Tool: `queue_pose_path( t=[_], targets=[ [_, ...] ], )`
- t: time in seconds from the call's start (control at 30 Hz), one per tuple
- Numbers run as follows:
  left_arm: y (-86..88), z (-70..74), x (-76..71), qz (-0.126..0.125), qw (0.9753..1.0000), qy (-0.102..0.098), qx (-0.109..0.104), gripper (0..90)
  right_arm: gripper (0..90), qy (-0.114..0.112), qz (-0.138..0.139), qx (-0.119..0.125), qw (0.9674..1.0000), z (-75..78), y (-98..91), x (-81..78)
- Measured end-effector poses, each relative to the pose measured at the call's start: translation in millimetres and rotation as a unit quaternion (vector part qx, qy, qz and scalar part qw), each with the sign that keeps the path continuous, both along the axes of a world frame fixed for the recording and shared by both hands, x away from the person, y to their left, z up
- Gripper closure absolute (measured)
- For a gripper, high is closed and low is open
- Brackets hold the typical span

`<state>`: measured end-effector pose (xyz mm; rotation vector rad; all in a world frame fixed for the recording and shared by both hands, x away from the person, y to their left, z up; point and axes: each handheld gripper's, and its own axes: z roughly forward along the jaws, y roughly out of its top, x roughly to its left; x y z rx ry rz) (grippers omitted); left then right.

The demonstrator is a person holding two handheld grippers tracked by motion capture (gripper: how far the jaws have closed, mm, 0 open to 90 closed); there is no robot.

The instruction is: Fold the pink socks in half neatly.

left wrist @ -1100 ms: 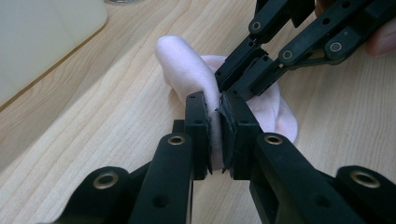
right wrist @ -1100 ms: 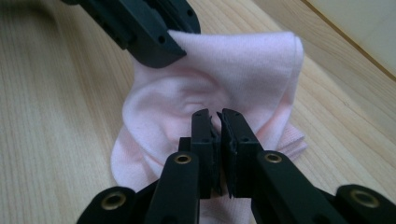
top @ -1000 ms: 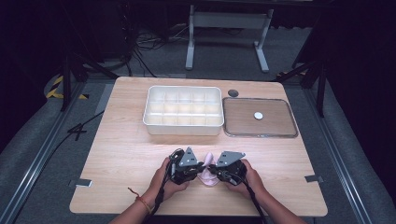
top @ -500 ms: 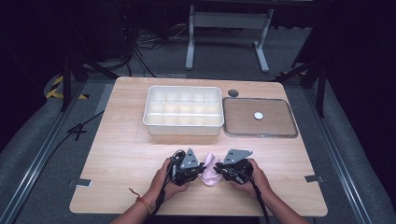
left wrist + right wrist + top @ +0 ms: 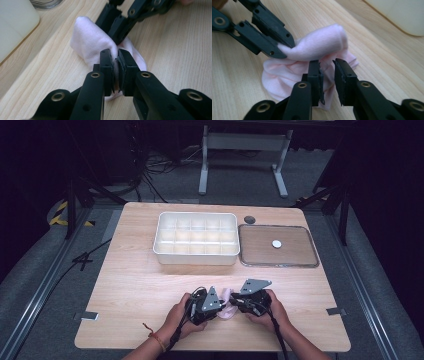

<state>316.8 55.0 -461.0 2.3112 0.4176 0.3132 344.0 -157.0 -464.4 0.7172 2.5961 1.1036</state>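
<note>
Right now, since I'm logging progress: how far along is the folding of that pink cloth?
Midway. The pink cloth is already bunched into a partial roll. The left gripper pinches it; the right gripper has just been opening, cloth between its fingers. The compartment box looks empty, so stowing may remain.

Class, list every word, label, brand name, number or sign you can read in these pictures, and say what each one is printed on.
There is no readable text in these pictures.
The pink cloth, the white compartment tray, the flat grey-rimmed tray and the wooden table are plain.
The left gripper and right gripper show screws and holes but no lettering.
</note>
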Motion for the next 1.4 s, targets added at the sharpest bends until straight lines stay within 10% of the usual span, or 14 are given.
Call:
queue_pose_path(
  t=[0.27, 0.7, 1.03, 1.27, 1.4],
  targets=[
    [-5.3, -0.5, -3.5, -0.007, 0.9996, -0.018, 0.020, 82.1, 74.4, -0.027, -0.016, 0.094, 0.9951, 27.2, -12.9, 4.8],
    [-7.9, -3.7, -6.2, -0.020, 0.9993, -0.018, 0.026, 78.0, 75.5, -0.009, 0.002, 0.016, 0.9998, 3.0, 5.1, 4.0],
    [7.8, 4.7, -5.1, -0.062, 0.9971, 0.042, -0.010, 79.8, 76.0, -0.009, 0.005, 0.014, 0.9999, -1.9, 3.3, 0.5],
    [20.1, 13.2, 5.9, 0.001, 0.9959, 0.050, -0.075, 83.8, 76.1, -0.012, 0.008, 0.019, 0.9997, -3.0, 1.5, 0.3],
    [7.0, 2.5, 4.1, -0.021, 0.9978, 0.047, -0.042, 83.8, 76.0, -0.013, 0.008, 0.021, 0.9997, -3.4, 1.3, 0.1]
  ],
)
